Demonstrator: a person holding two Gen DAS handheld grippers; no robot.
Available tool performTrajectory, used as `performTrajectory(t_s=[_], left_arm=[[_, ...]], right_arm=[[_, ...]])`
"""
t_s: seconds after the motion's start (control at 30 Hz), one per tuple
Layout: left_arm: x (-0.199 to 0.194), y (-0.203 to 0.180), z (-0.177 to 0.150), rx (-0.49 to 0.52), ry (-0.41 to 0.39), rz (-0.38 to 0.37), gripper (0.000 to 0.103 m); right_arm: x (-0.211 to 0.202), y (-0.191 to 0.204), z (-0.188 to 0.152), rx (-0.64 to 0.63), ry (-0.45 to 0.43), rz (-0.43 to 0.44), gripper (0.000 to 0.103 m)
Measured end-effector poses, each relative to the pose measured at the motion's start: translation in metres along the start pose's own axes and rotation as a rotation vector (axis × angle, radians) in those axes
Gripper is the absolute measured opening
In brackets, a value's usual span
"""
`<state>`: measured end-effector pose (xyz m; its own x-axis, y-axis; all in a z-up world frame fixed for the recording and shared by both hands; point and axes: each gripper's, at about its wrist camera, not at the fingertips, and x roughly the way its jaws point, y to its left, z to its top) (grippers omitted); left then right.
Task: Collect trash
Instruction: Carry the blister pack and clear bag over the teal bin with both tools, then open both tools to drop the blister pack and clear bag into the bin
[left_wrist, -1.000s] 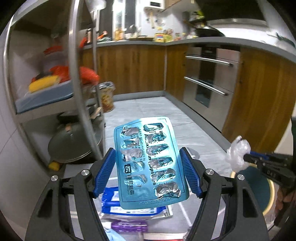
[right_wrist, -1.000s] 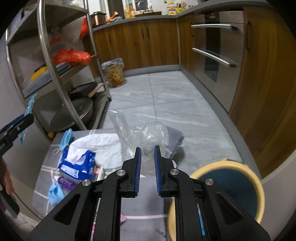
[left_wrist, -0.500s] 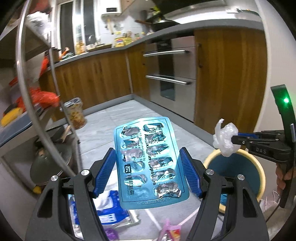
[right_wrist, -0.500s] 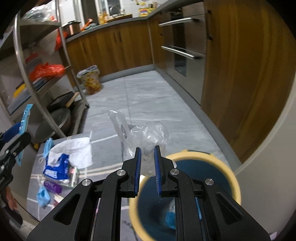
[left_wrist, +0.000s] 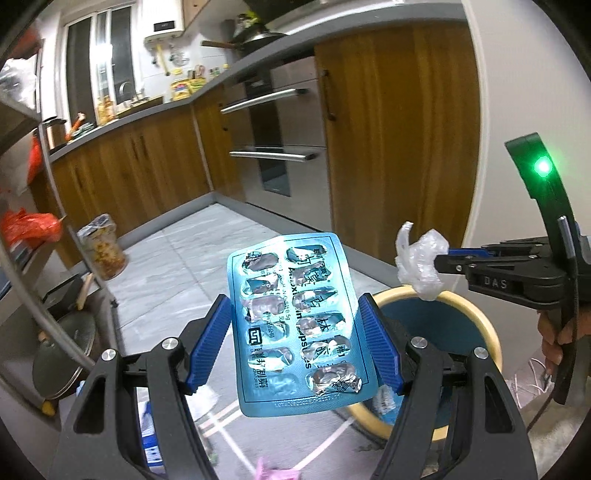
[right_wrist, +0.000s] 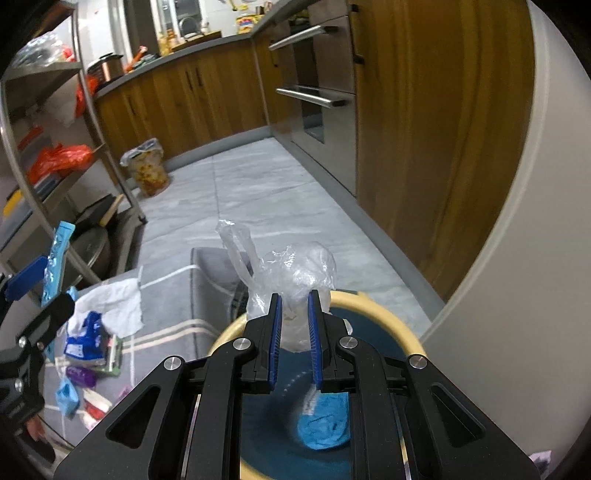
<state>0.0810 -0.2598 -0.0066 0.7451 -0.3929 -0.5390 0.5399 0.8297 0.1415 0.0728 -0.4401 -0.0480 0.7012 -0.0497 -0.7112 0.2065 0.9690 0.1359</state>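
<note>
At the far left of the yellow-rimmed bin (right_wrist: 402, 332) stands a metal shelf rack (right_wrist: 110, 155) with an orange bag (right_wrist: 59, 158) on one shelf and a pan lid (left_wrist: 62, 362) low down. Past the rack, farther from the bin, a small lined wastebasket (right_wrist: 147, 173) sits on the grey tile floor (right_wrist: 266, 192). Nearer, to the bin's left, a grey mat (right_wrist: 166, 325) carries scattered trash: a white crumpled paper (right_wrist: 114, 302), a blue-and-white packet (right_wrist: 85, 339), a purple item (right_wrist: 79, 376) and a blue face mask (right_wrist: 66, 395).

The left gripper (left_wrist: 295, 347) holds an emptied blue blister pack (left_wrist: 295, 325) upright between its fingers (left_wrist: 207, 350), which stand wide apart and press on the pack's two long edges; it hangs just left of the bin, over the mat's edge. In the right wrist view the same pack shows edge-on at the far left.

The right gripper (right_wrist: 294, 339) has its fingers (right_wrist: 275, 339) drawn narrow and pinched on a crumpled clear plastic bag (right_wrist: 291, 273), which it holds above the bin's near rim. Inside the bin's dark blue interior lies a blue crumpled item (right_wrist: 325, 428). A hand (left_wrist: 557, 332) grips the right gripper's handle, where a green light (left_wrist: 543, 166) glows.

To the bin's right rises a pale curved wall (right_wrist: 517, 221), with wooden cabinets (right_wrist: 424, 129) and a steel oven front (right_wrist: 317, 92) behind.
</note>
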Motion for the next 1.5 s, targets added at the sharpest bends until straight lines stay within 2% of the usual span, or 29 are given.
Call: performTrajectory(t_s=[0.27, 0.43, 0.77, 1.03, 1.4, 1.5], left_arm=[[0.025, -0.036, -0.007, 0.044, 0.047, -0.105, 0.070], [0.040, -0.053, -0.018, 0.084, 0.085, -0.122, 0.070], [0.067, -0.073, -0.037, 0.093, 0.168, -0.188, 0.070], [0.077, -0.089, -0.046, 0.157, 0.205, -0.228, 0.071], [0.082, -0.089, -0.051, 0.176, 0.213, -0.200, 0.071], [0.080, -0.088, -0.051, 0.172, 0.209, -0.195, 0.072]], right_arm=[[0.016, -0.034, -0.008, 0.079, 0.061, -0.047, 0.015], [0.025, -0.039, -0.014, 0.079, 0.087, -0.072, 0.016], [0.040, -0.041, -0.022, 0.064, 0.146, -0.067, 0.016], [0.057, -0.056, -0.032, 0.131, 0.219, -0.088, 0.016], [0.058, -0.052, -0.034, 0.107, 0.226, -0.064, 0.017], [0.059, -0.054, -0.034, 0.110, 0.231, -0.060, 0.021]])
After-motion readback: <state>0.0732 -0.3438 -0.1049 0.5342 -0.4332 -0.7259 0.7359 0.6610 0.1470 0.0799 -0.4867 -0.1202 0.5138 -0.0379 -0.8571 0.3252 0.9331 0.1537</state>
